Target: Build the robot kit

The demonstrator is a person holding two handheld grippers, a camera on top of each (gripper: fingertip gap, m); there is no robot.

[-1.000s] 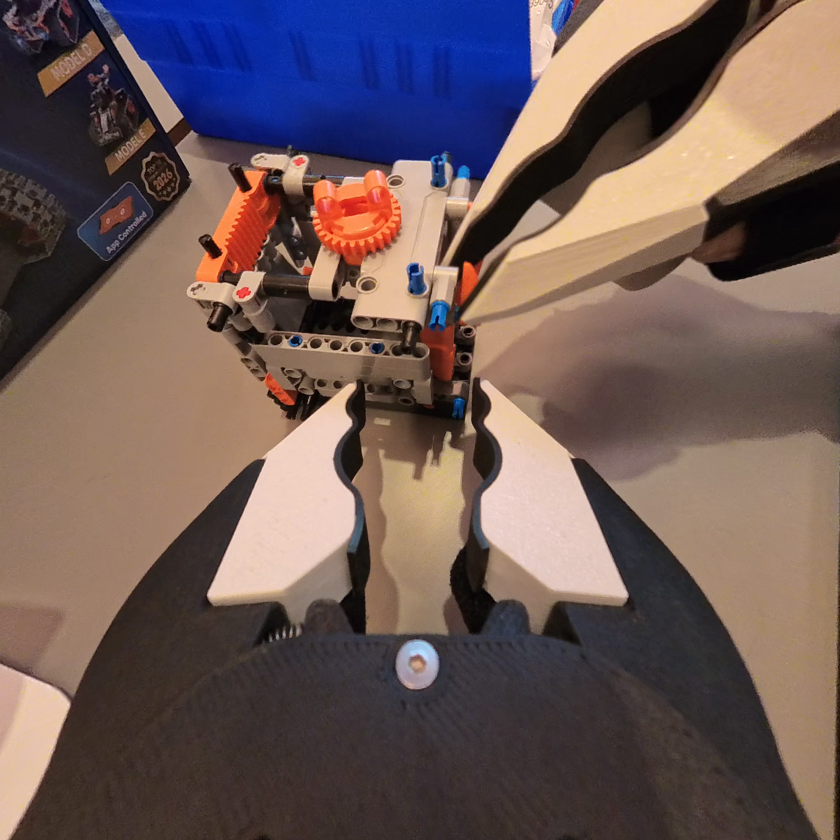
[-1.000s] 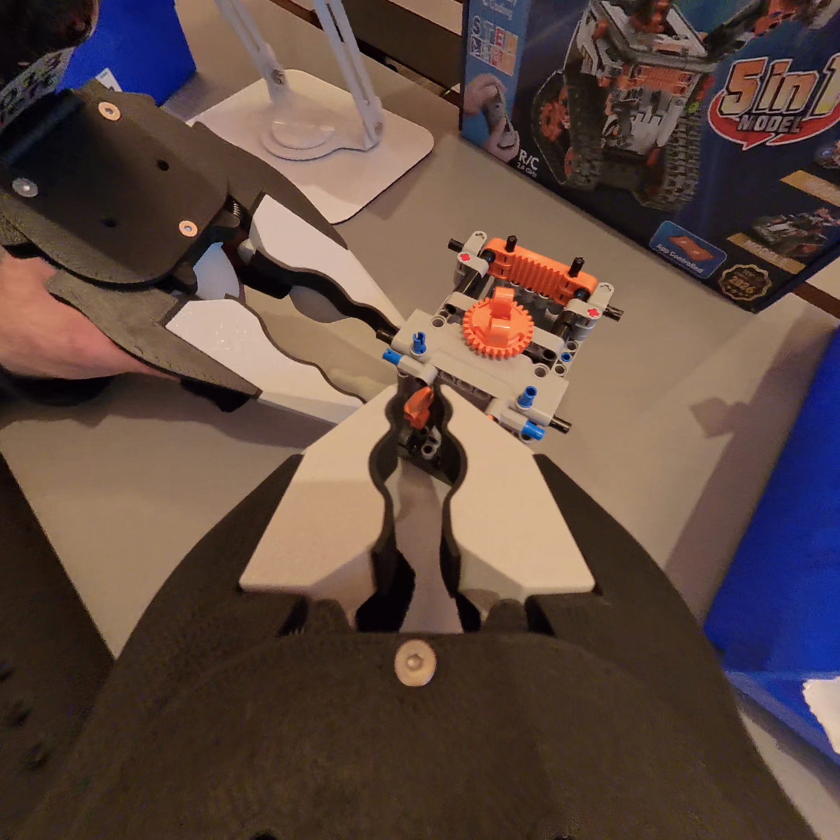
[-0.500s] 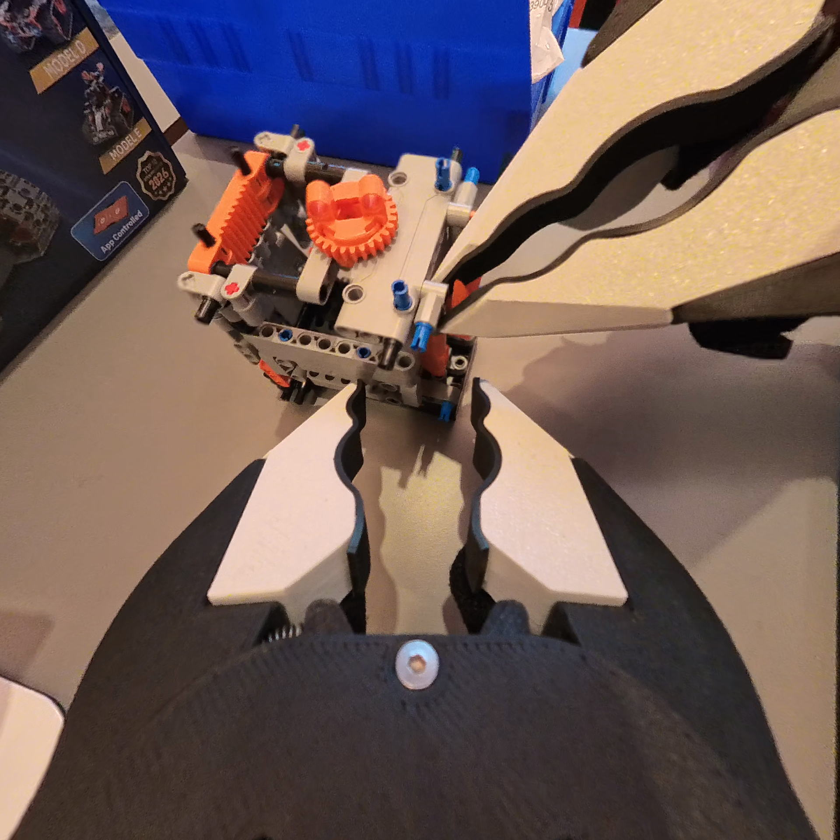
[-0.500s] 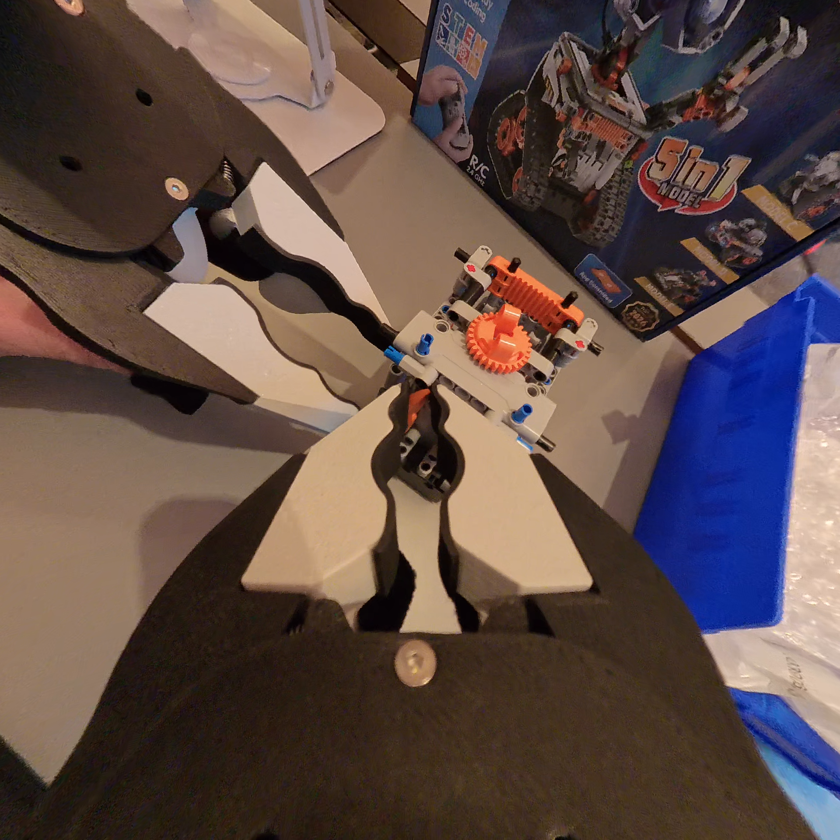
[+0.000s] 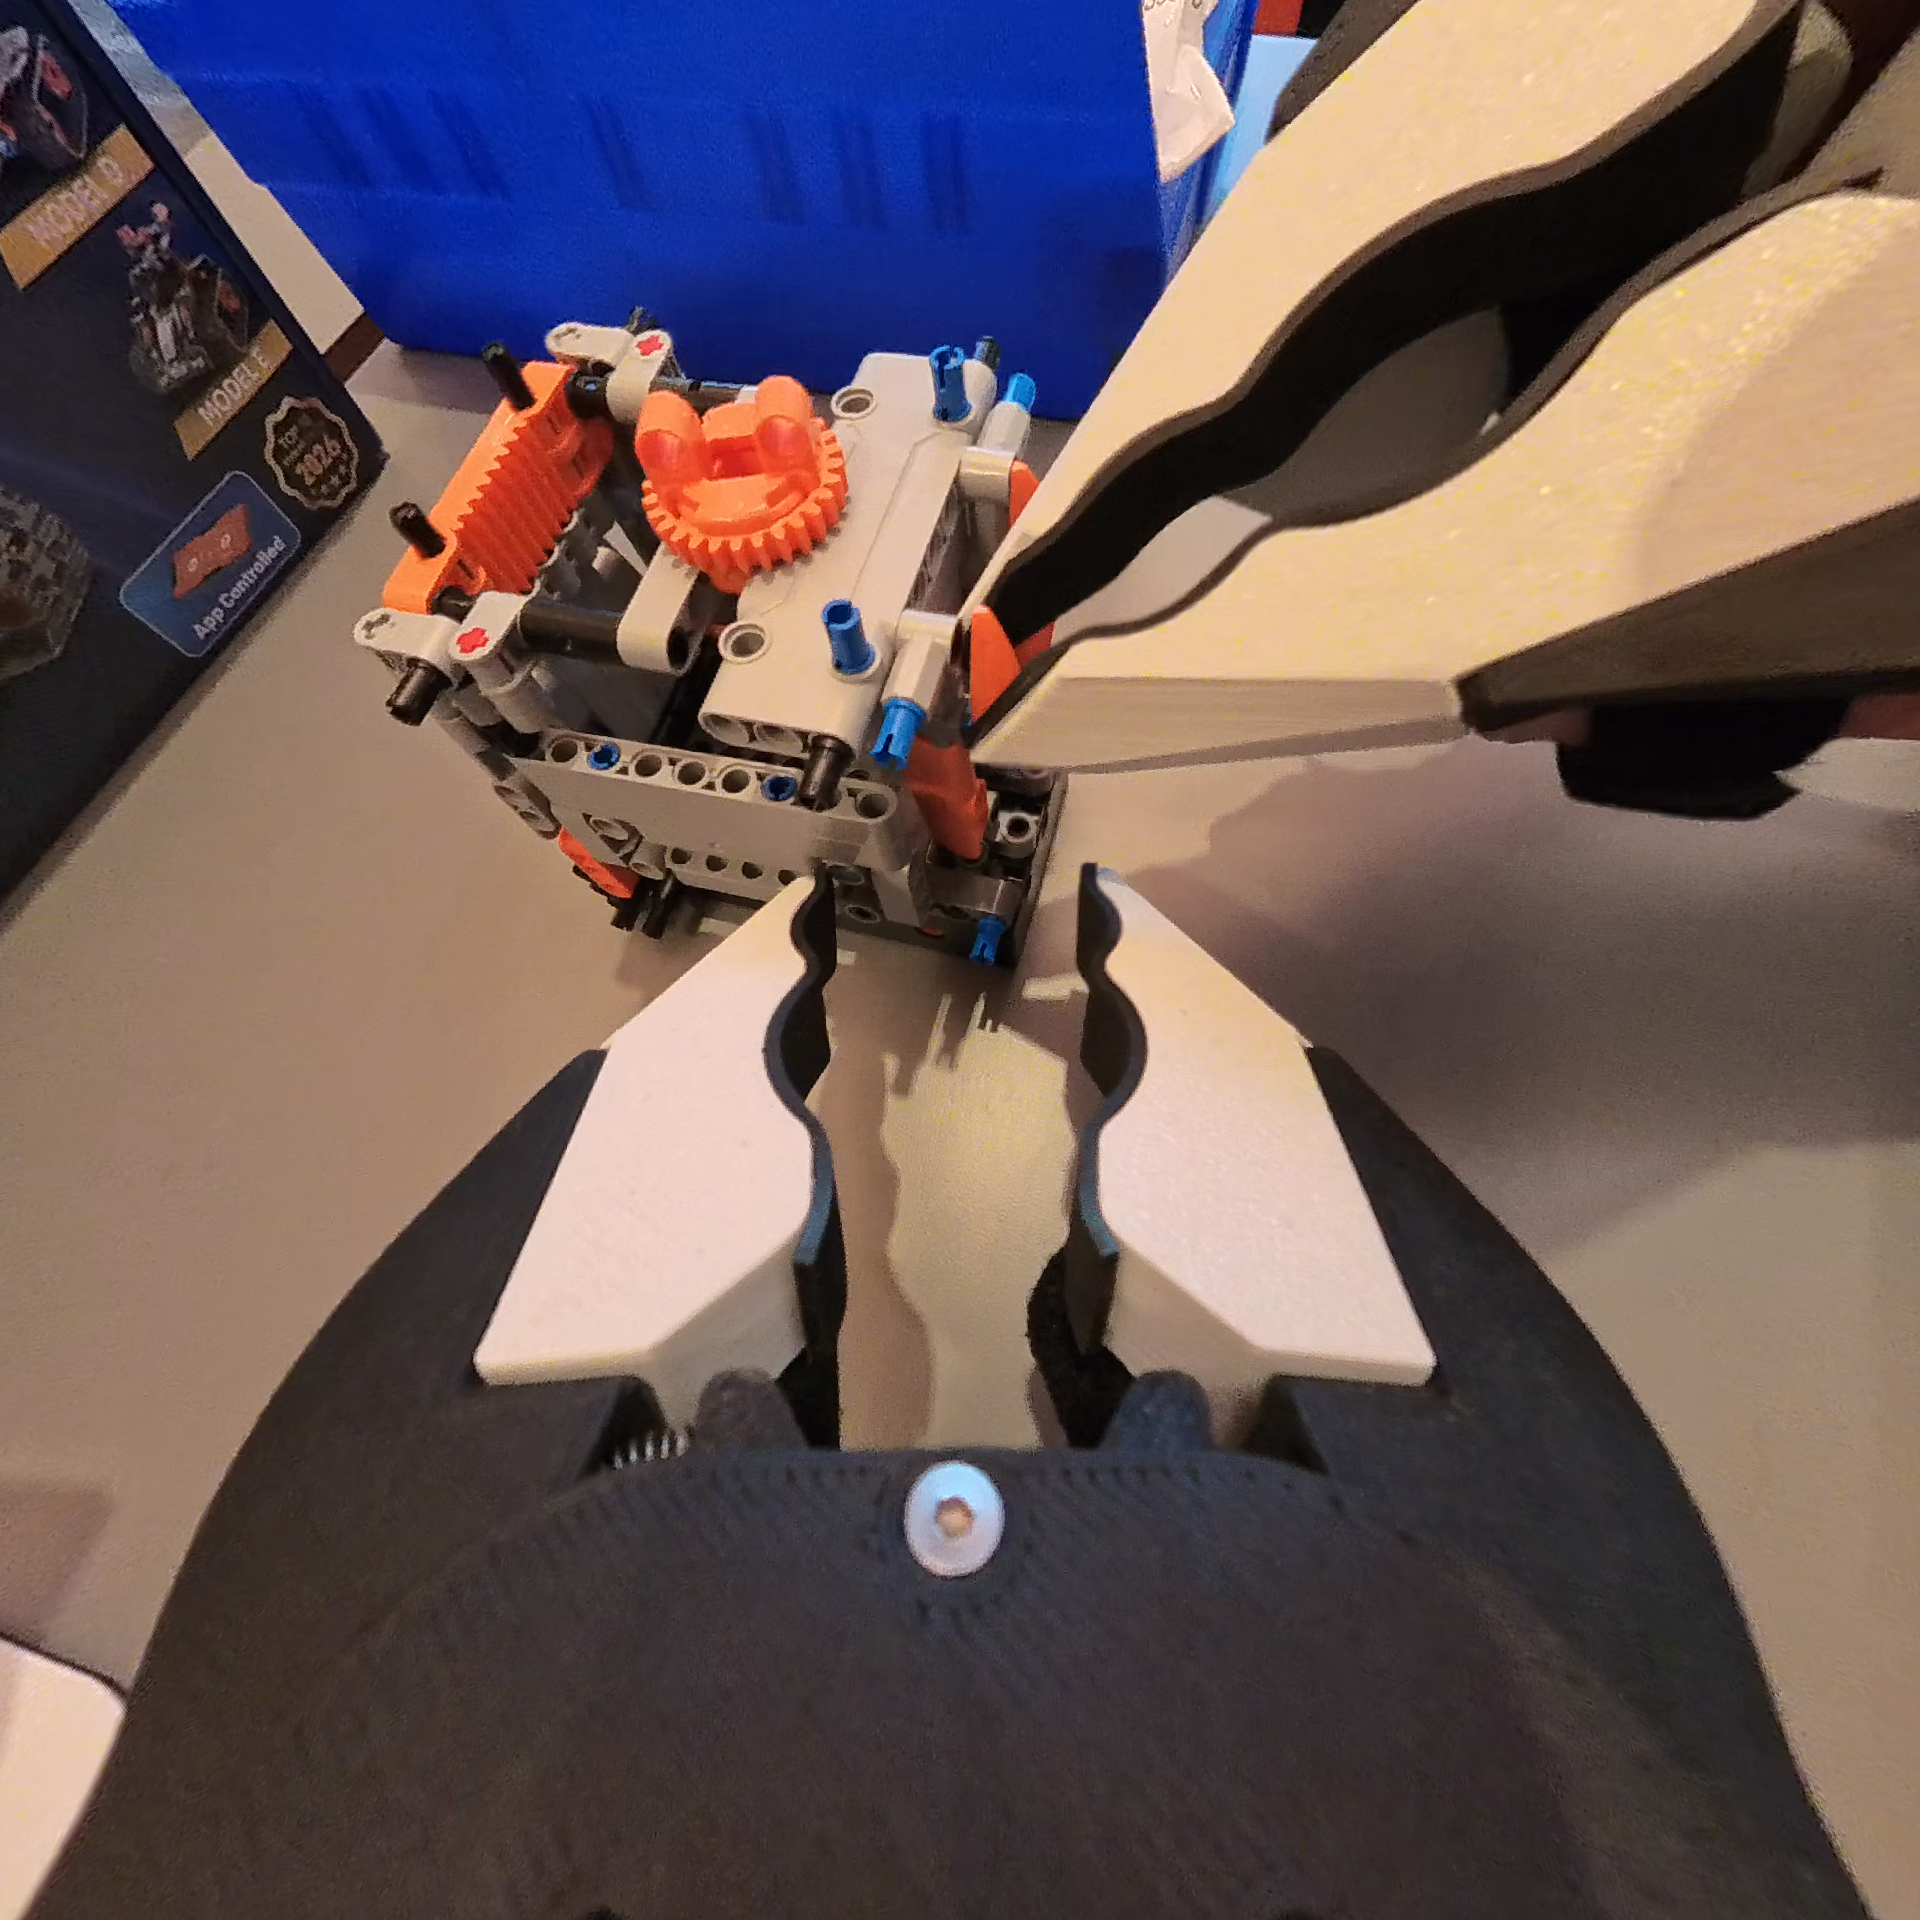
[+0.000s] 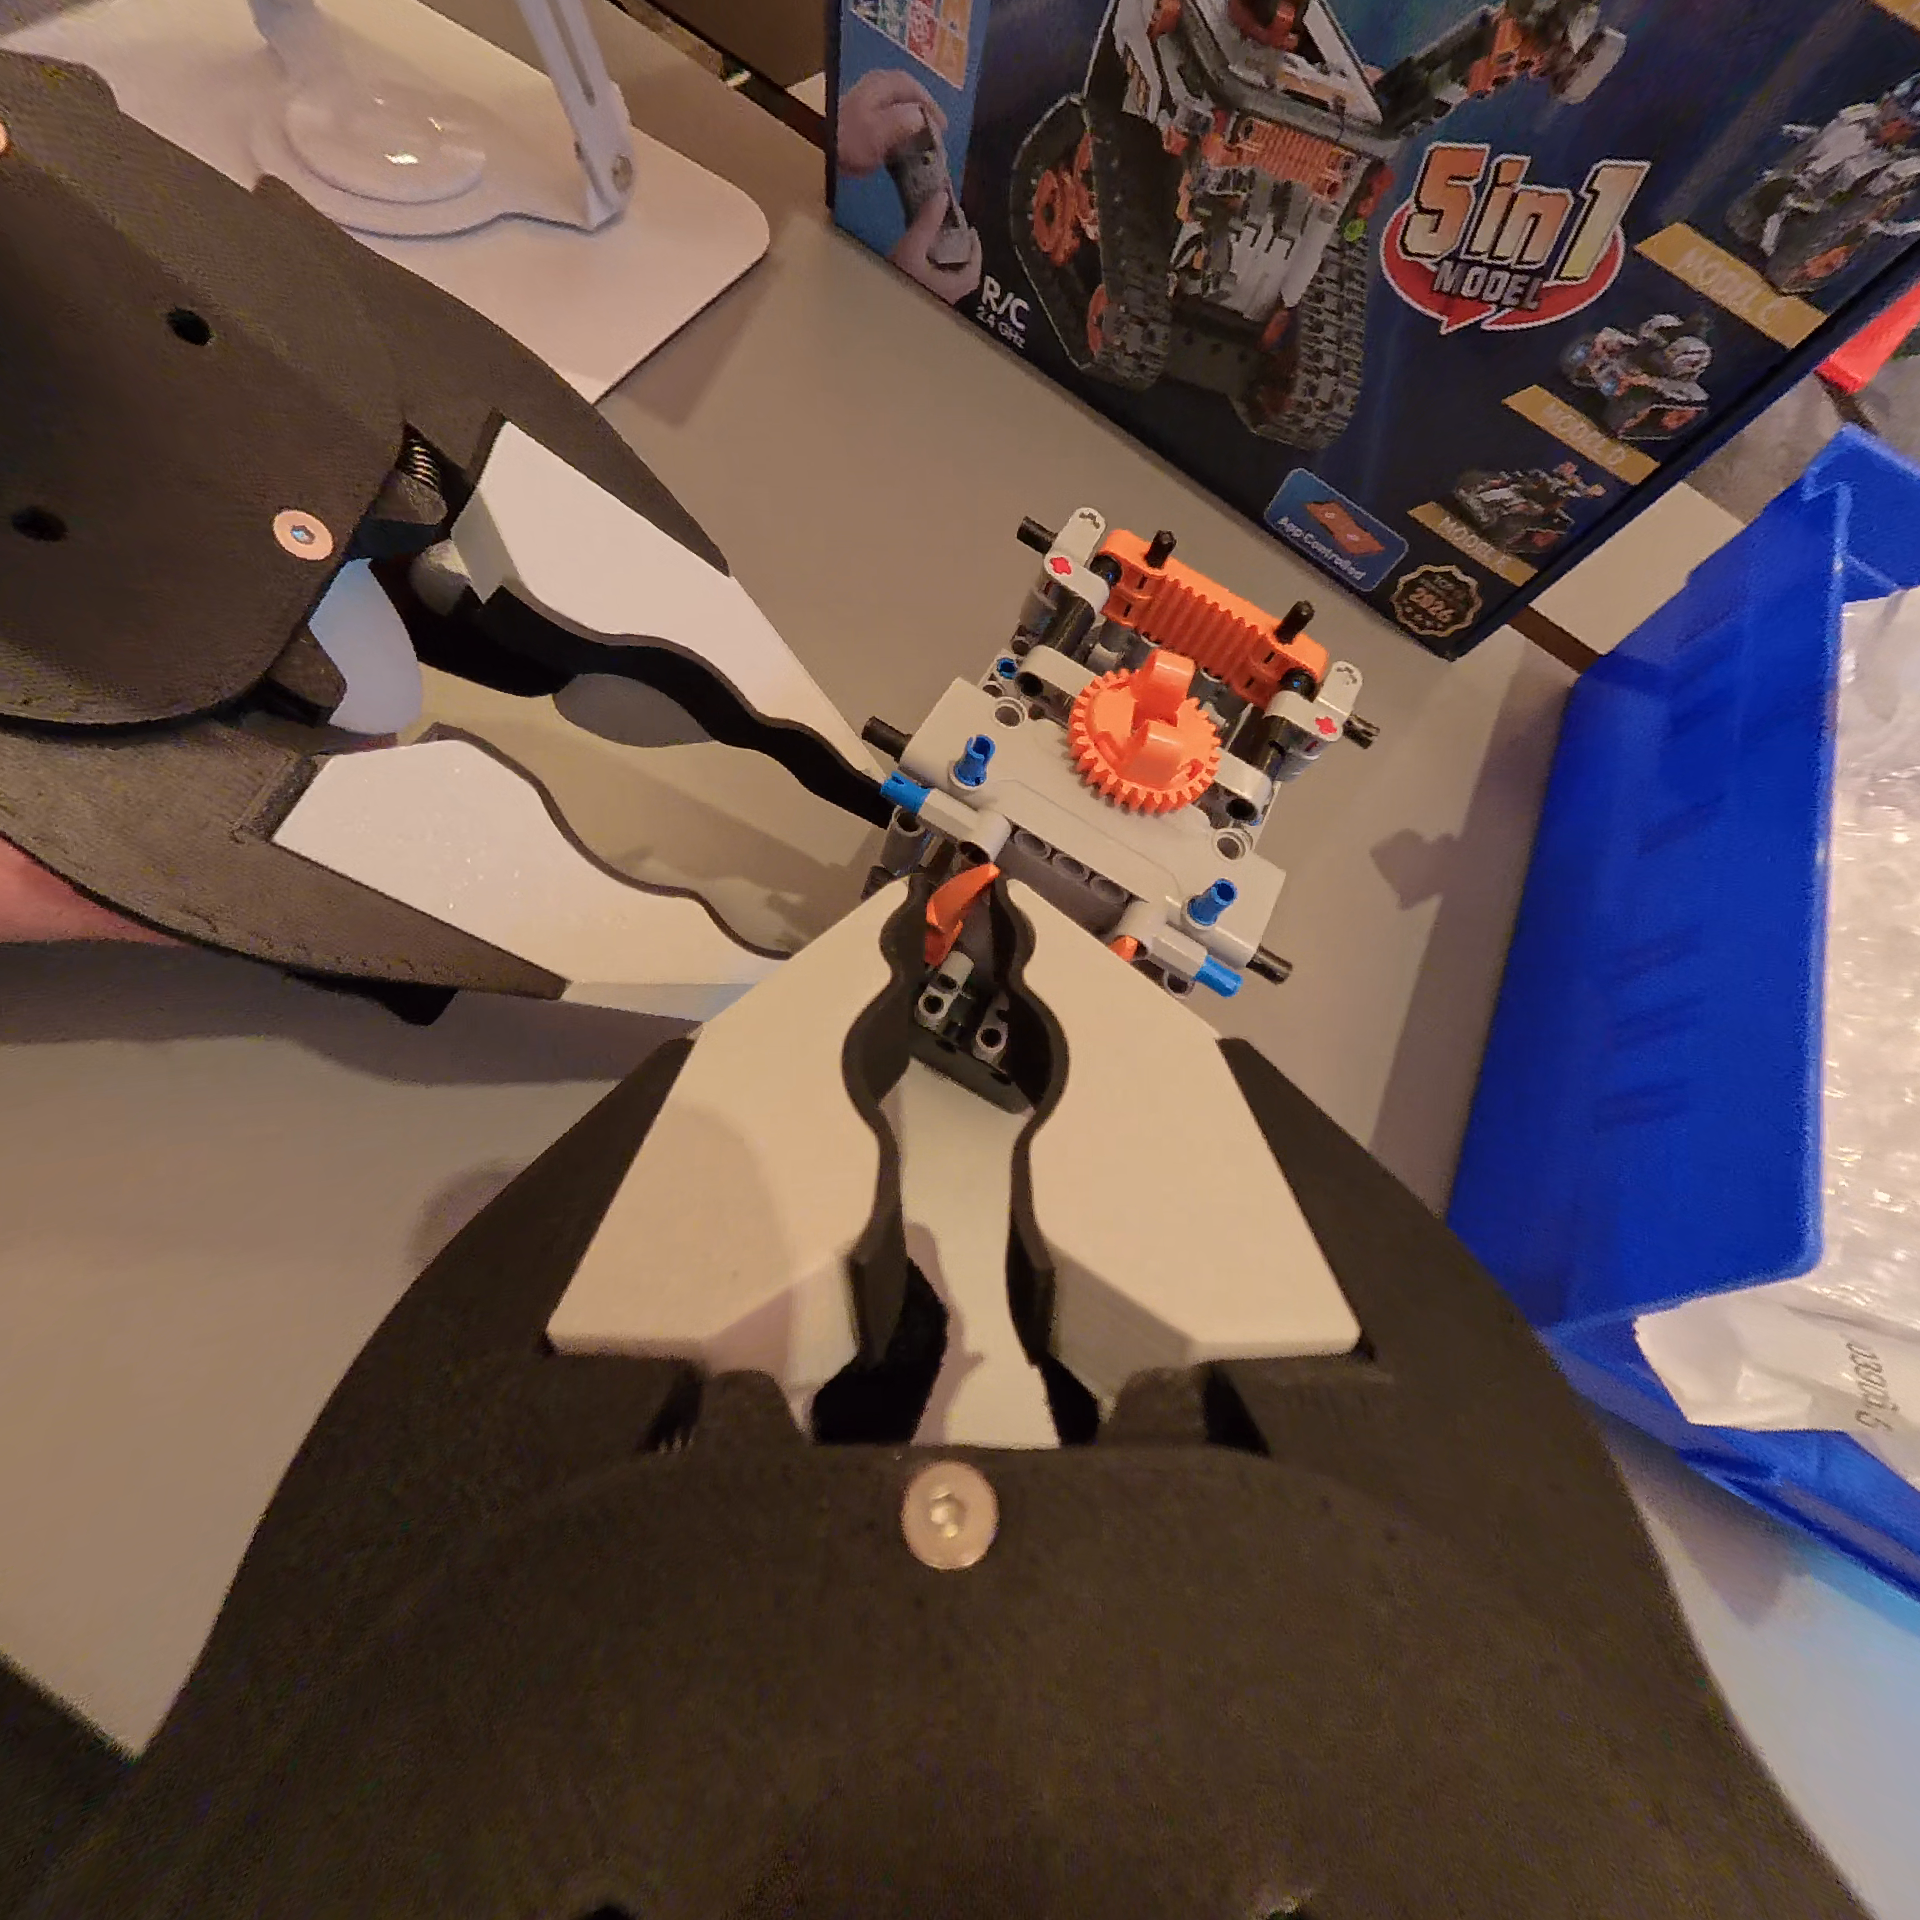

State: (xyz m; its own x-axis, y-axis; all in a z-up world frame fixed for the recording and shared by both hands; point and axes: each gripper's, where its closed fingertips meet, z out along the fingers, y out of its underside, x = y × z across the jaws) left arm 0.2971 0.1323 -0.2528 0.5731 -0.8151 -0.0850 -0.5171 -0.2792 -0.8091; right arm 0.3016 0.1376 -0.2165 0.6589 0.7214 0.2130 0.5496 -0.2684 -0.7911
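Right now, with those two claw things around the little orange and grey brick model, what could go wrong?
1. The right gripper is shut on one thin orange piece at the model's side; pulling may snap it off or tip the brick model.
2. The left gripper is open with its fingers only at the base, so the model looks unsteadied.
3. The blue pins stick out and could be knocked.

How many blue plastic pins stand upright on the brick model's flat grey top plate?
2. One upright blue plastic pin stands at the flat grey top plate's left end in the right wrist view; the other stands at the end nearer the blue plastic bin. Others may be hidden.
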